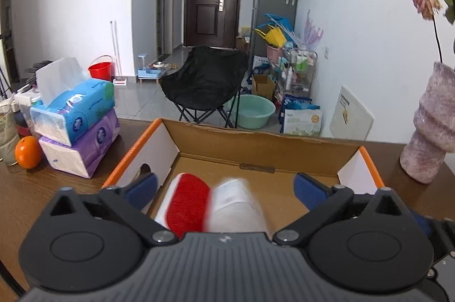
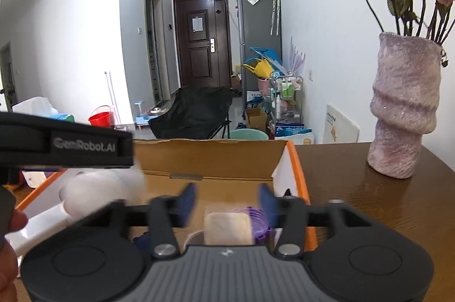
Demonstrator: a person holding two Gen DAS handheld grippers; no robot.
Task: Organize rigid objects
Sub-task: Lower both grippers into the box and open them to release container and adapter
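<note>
An open cardboard box (image 1: 256,144) with orange rims sits on the brown table; it also shows in the right wrist view (image 2: 210,157). My left gripper (image 1: 224,188) is open over the box, above a red-and-white brush (image 1: 187,202) and a blurred white object (image 1: 236,205), touching neither. My right gripper (image 2: 227,202) is open over the box's right part, above a cream pad (image 2: 227,228) and a purple ridged item (image 2: 258,219). A blurred white object (image 2: 99,188) lies at the box's left. The left gripper's body (image 2: 65,144) crosses the right wrist view.
Two stacked tissue packs (image 1: 76,128) and an orange (image 1: 28,152) stand left of the box. A pink vase (image 2: 403,108) with dried roses stands on the table's right side, also in the left wrist view (image 1: 432,131). Beyond the table are a black chair (image 1: 202,83) and floor clutter.
</note>
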